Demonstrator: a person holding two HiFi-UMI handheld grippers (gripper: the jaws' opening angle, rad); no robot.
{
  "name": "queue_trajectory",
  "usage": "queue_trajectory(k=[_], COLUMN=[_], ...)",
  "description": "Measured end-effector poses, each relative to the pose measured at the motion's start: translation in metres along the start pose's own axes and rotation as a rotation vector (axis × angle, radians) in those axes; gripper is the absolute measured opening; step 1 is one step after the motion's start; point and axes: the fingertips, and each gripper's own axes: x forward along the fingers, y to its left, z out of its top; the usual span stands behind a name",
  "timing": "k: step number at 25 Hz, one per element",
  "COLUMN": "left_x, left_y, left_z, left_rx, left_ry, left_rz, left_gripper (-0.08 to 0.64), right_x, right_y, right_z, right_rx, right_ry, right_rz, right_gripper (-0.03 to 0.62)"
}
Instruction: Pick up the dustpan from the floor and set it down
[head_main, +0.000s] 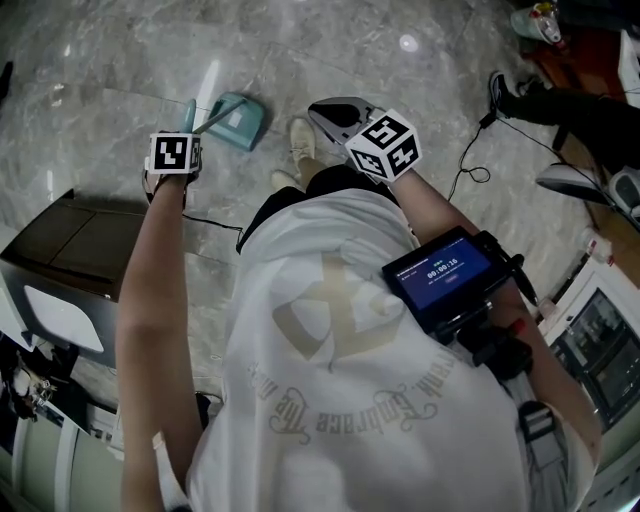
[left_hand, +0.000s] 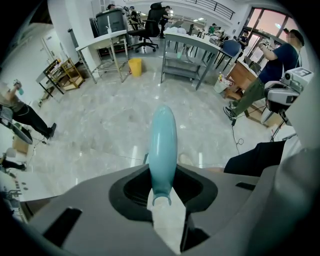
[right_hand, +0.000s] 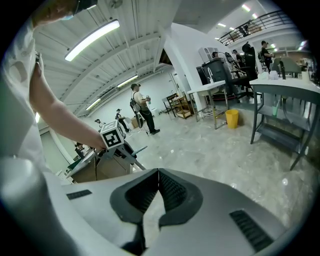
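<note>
The left gripper (left_hand: 161, 194) is clenched from above on the handle (left_hand: 163, 145) of the dustpan (head_main: 238, 121), which sits low just left of the shoe (head_main: 301, 139), I think to control it one-handed, while the right gripper (right_hand: 157, 200), right of the shoe, is closed and empty.

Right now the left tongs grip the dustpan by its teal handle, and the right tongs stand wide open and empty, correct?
Not quite. The right tongs are shut, jaws together, and empty, as the right gripper view shows. The left tongs do grip the dustpan by its teal handle.
</note>
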Motion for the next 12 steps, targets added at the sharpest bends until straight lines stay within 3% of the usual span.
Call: queue_trajectory(k=[12], left_x=[0.008], left_y=[-0.013], left_z=[-0.002], left_rx=[0.007], left_ry=[-0.006], left_rz=[-0.001], left_gripper=[0.126], right_x=[0.0], right_y=[-0.002], right_z=[0.007], right_rx=[-0.005], right_ry=[0.002], right_rz=[0.0], right_gripper=[0.015])
